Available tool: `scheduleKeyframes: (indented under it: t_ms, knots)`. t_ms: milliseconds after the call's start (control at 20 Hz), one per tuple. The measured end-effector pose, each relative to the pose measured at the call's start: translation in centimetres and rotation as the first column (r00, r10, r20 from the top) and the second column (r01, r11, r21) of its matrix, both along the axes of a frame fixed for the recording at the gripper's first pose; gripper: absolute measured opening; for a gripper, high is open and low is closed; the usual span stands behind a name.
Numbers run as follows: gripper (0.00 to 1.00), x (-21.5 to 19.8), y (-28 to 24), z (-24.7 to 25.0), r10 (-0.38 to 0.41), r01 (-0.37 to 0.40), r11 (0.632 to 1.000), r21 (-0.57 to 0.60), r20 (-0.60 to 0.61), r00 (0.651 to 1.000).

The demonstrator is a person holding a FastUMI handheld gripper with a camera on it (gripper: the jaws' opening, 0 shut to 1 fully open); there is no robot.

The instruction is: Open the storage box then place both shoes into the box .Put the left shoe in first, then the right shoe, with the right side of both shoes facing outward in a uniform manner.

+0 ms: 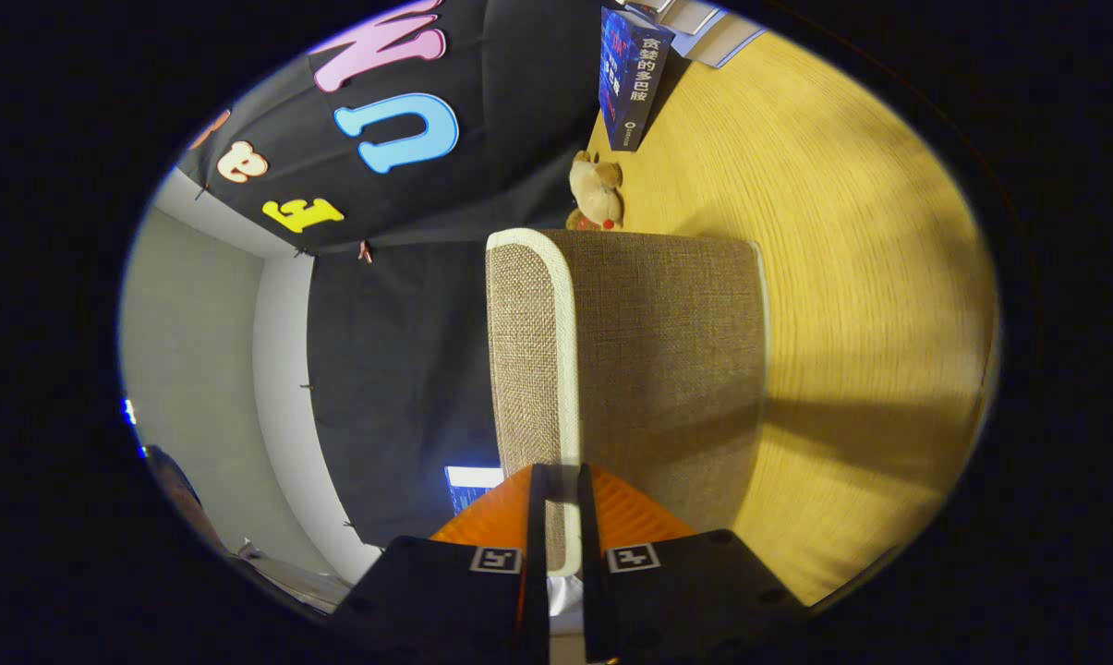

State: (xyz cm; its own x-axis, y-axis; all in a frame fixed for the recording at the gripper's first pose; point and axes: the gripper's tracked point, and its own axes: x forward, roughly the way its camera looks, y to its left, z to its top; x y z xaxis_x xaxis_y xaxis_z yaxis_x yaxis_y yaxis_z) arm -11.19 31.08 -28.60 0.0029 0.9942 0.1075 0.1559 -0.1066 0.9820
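While its white rim sits pinched, claw (561, 499) grips storage box (667, 369) — tight.

Warm, uneven indoor light with heavy fisheye bending.

The wooden surface (842, 277) glows yellow, brightest toward twelve o'clock, and a broad soft shadow falls across it at about four o'clock beside the fabric storage box (648, 369). The box weave stays sharp near its pale rim (565, 351) and darkens close to the fingers (556, 503), which are closed on that rim. Straight lines curve strongly toward the rim of the view, and the wood grain smears at three o'clock. No glare.
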Motion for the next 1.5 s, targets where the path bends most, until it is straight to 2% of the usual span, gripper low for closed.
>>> scheduleKeyframes:
  t_ms: [50, 150, 250, 350, 800, 1300, 1500]
  knots:
    - [0.1, 0.1, -0.4, 0.5, -0.005, 0.005, 1.0, 0.017, 0.012, 1.0]
    - [0.05, 0.5, -0.6, 0.7, -0.014, 0.013, 1.0, 0.017, 0.026, 1.0]
    - [0.05, 1.1, -0.9, 1.9, -0.036, 0.035, 0.999, 0.037, 0.024, 0.999]
    - [0.05, 2.0, -1.1, 4.1, -0.089, 0.088, 0.993, 0.077, 0.016, 0.996]
    - [0.05, 3.3, 0.3, 12.6, -0.171, 0.158, 0.982, 0.105, 0.128, 0.977]
    - [0.07, 4.6, 8.5, 21.3, -0.19, 0.181, 0.982, 0.058, 0.288, 0.939]
    - [0.07, 4.8, 13.0, 23.1, -0.193, 0.183, 0.981, 0.06, 0.281, 0.94]
